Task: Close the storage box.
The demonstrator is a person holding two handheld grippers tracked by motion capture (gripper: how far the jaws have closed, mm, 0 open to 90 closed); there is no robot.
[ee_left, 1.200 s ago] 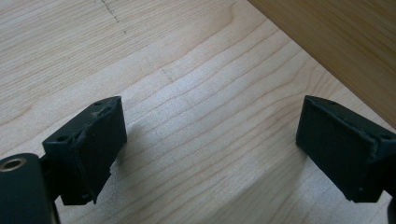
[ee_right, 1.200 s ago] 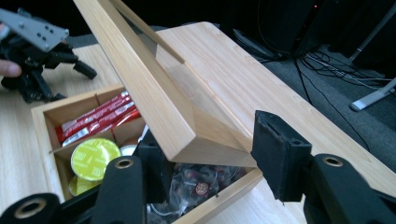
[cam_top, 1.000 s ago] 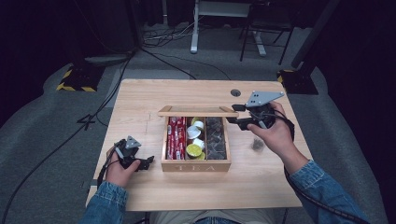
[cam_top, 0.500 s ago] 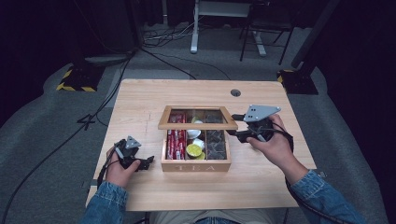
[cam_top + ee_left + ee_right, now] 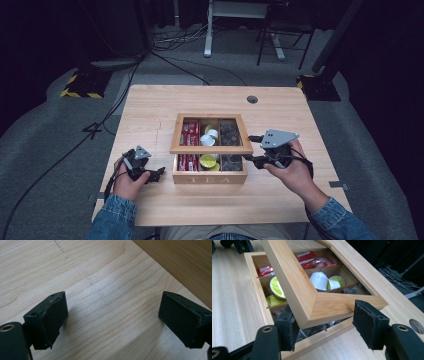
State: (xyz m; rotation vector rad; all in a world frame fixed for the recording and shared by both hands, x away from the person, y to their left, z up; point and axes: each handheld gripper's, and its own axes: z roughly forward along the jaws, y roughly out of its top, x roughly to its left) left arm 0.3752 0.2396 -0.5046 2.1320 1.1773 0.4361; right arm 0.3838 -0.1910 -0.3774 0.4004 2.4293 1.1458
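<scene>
Resting on the counter (image 5: pixel 150 105) at the left, the left tool (image 5: pixel 156 173) lies in its hand just beside the box (image 5: pixel 210 175), jaws wide with only bare wood between them, as the left gripper view shows. The hand sits low, forearm coming in from the near edge, tool pointing toward the box's left wall.

At the middle stands the box, marked TEA on its front, holding red packets (image 5: pixel 317 261), green and white capsules (image 5: pixel 319 280) and dark tea bags. Its lid (image 5: pixel 307 297) is a wooden frame with a clear pane, hinged at the far side and tilted partly down over the compartments. It looks stiff and light, likely to drop if let go, and the pane may be fragile; the frame's right front corner seems the best hold.

At the right, the right tool (image 5: pixel 324 327) points left at that corner. Its jaws have just been opening and stand fairly wide, the corner between them, seemingly resting on the left pad (image 5: pixel 287 330), the right pad apart.
</scene>
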